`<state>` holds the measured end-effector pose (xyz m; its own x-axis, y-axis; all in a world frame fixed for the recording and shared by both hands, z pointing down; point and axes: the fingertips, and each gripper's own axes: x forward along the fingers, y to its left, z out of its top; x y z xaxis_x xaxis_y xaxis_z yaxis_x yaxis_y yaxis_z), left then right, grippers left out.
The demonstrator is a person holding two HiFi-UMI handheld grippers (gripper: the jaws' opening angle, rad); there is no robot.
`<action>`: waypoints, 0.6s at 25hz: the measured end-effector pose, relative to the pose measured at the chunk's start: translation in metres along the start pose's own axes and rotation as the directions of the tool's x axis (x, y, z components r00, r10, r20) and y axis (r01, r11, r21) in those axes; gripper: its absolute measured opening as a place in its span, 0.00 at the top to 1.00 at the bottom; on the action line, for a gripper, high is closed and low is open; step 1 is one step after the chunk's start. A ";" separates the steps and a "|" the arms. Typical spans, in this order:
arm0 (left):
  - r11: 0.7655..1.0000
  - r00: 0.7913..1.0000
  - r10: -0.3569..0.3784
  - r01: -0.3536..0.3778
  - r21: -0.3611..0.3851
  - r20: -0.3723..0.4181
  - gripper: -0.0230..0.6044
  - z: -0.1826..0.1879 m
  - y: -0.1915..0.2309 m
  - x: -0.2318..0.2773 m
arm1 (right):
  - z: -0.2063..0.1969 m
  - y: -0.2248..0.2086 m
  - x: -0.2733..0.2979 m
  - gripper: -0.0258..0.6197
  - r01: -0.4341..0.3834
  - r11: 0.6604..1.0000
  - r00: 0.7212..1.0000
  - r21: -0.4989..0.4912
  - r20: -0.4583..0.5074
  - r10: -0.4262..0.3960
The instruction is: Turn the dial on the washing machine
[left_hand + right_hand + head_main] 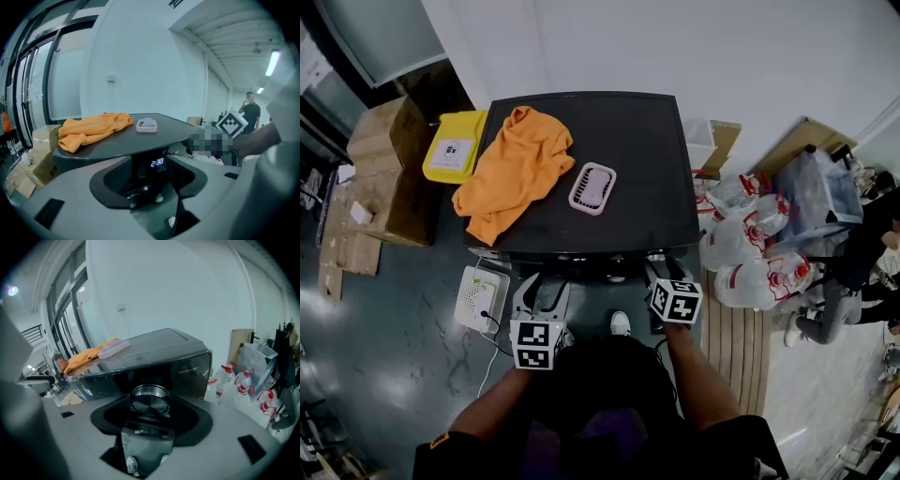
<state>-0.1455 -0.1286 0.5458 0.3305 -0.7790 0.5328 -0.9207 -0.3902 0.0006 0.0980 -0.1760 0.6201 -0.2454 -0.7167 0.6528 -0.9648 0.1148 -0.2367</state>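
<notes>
Your right gripper [149, 405] clasps the round silver metal dial [150, 398] fronting the black washing machine [154, 357], your left gripper [150, 165] gaping empty before it.

Head view sits way up top, staring almost straight down on the black glossy washing machine [647, 169]. Both gripper views are low and right up against its front, looking across its top. The left one faces the blue-lit digital display [157, 163], and the right one faces the round silver metal dial [150, 399]. All three catch the crumpled orange cloth [511, 169] and small pink plastic tray [592, 187].
</notes>
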 end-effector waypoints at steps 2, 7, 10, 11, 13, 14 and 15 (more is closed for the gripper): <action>1.000 1.000 -0.005 0.005 0.001 0.003 0.61 0.002 -0.001 0.001 | 0.003 0.001 -0.004 0.54 0.022 0.999 1.000 -0.039 0.005 -0.021; 1.000 0.999 0.004 -0.004 -0.016 0.040 0.61 0.021 0.004 -0.002 | 0.030 0.031 -0.030 0.53 0.049 0.974 0.995 -0.220 0.092 -0.029; 1.000 0.996 0.003 0.000 -0.031 0.085 0.61 0.042 0.004 -0.009 | 0.054 0.056 -0.048 0.53 0.039 0.958 0.987 -0.283 0.160 0.007; 0.999 0.995 0.000 0.003 -0.034 0.102 0.61 0.051 0.004 -0.013 | 0.062 0.063 -0.055 0.53 0.034 0.954 0.983 -0.298 0.181 0.021; 0.999 0.991 -0.006 0.010 -0.030 0.136 0.61 0.070 0.002 -0.022 | 0.078 0.078 -0.068 0.53 0.026 0.947 0.974 -0.320 0.221 0.048; 1.000 0.988 -0.009 0.013 -0.026 0.152 0.61 0.079 0.001 -0.027 | 0.086 0.084 -0.075 0.53 0.023 0.944 0.969 -0.329 0.240 0.060; 1.000 0.986 -0.011 0.015 -0.020 0.168 0.61 0.088 -0.001 -0.031 | 0.093 0.091 -0.083 0.53 0.021 0.941 0.963 -0.338 0.258 0.072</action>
<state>-0.1371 -0.1471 0.4546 0.3712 -0.8460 0.3827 -0.9196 -0.3920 0.0256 0.0396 -0.1703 0.4779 -0.2813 -0.8599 0.4260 -0.9448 0.3260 0.0341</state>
